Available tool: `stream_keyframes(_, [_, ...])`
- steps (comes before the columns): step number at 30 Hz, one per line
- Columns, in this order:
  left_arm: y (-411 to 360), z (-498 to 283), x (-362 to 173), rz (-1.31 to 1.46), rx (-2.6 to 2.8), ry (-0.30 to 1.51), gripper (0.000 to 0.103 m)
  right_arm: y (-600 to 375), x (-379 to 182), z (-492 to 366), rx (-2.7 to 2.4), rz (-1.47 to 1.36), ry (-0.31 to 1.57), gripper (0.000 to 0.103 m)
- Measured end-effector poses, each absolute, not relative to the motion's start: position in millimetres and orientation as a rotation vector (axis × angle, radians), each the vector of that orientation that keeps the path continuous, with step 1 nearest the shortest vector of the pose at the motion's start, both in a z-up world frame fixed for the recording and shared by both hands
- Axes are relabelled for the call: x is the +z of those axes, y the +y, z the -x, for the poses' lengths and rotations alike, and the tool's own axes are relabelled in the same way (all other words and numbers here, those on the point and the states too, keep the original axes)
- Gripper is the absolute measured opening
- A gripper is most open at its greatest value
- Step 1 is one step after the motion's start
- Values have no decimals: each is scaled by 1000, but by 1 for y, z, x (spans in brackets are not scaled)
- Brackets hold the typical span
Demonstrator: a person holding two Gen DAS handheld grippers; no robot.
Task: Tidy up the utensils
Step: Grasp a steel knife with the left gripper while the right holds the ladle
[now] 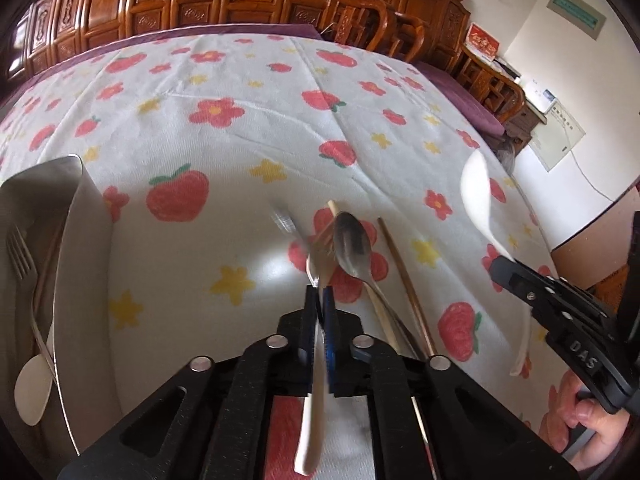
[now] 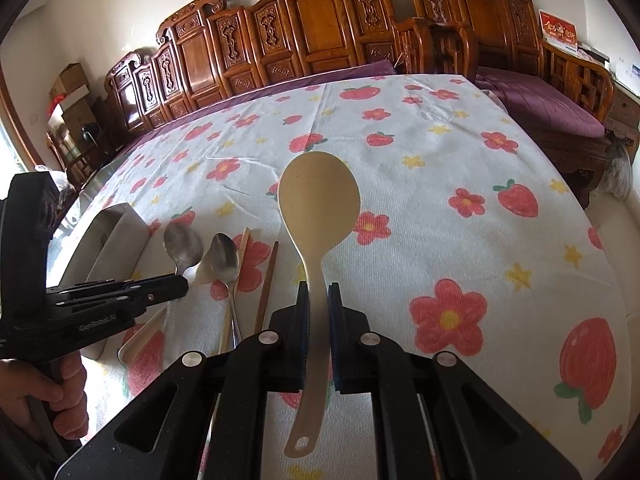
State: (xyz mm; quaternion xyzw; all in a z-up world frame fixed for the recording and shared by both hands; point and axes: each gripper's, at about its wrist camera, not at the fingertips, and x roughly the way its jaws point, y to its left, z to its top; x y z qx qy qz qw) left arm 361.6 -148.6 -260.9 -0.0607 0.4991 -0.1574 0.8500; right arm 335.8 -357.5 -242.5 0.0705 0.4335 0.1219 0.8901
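Your right gripper (image 2: pixel 319 300) is clamped on the neck of the beige rice paddle (image 2: pixel 318 216). The paddle's long axis runs straight along the fingers: round blade up and away from you over the strawberry tablecloth (image 2: pixel 460 168), handle end with the hanging hole pointing back under the gripper. It's held clear of the table.

Your left gripper (image 1: pixel 319 304) is squeezed right down on a metal spoon (image 1: pixel 316 280). From the left wrist view its pale handle hangs down between the fingers toward you, and the bowl end ahead of the tips is smeared with motion blur, so you can't read its shape there.

The right wrist view clears that up: you see the left gripper from the side with the spoon bowl sticking out past the tips, pointing to the far side of the table. Just beside it a second metal spoon (image 2: pixel 226 258) lies on the cloth, bowl away from you, with a pale chopstick (image 2: pixel 236 280) and a brown chopstick (image 2: pixel 267 286) roughly parallel to it.

What only the left view gives you is the inside of the steel tray (image 1: pixel 80 208) on its left edge: a fork (image 1: pixel 20 256), tines pointing away, and a white spoon (image 1: pixel 34 388), bowl toward you. The right view only catches the tray's corner.
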Motion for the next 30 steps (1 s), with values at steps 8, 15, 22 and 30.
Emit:
stream_keyframes(8, [-162,-351,-240,24,-357,991,1,-354,-242,-336,257,-132,902,11])
stream_keyframes(15, [-154,-342,-218,19,-366,957,1,-343,-238,-333,279,-110,893,11])
stream_keyframes(22, [-136,-328,-201,-5,-349,931,1,-325,-233,-324,313,-83,889,11])
stream_keyframes(30, [-109,-315,-182,-41,-319,903,1,-300,-222,-311,367,-63,876,11])
